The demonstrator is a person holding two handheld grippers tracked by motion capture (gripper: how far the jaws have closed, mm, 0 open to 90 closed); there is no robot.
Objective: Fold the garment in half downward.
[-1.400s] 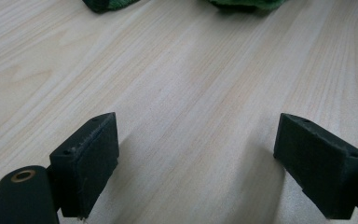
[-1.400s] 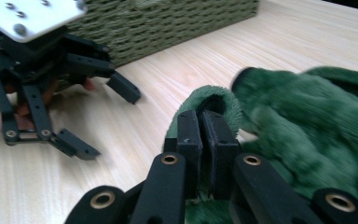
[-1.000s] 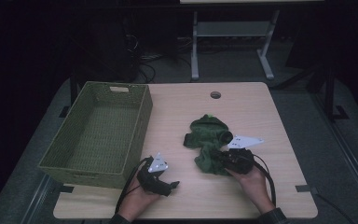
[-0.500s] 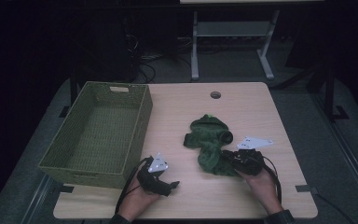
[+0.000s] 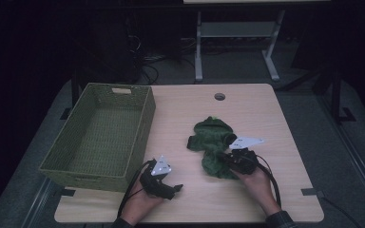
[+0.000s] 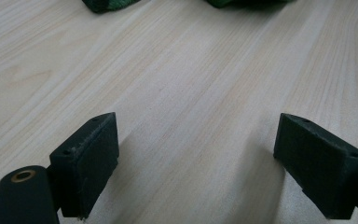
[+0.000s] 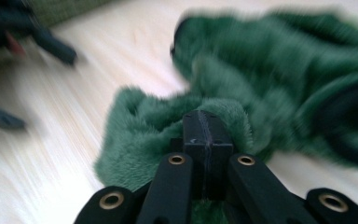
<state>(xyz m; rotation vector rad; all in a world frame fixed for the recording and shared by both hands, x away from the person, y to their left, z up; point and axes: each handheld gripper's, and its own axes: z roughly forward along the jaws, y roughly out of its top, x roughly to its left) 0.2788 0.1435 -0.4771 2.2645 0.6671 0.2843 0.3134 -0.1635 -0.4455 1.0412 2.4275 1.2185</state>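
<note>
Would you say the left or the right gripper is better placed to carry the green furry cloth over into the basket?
Probably the right gripper: its jaws are shut on the green furry cloth. The left gripper stands open over bare table, holding nothing, though it sits nearer the basket.

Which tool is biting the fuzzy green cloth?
The right tool. Its jaws are shut on the green cloth. The left tool is open over bare table.
</note>
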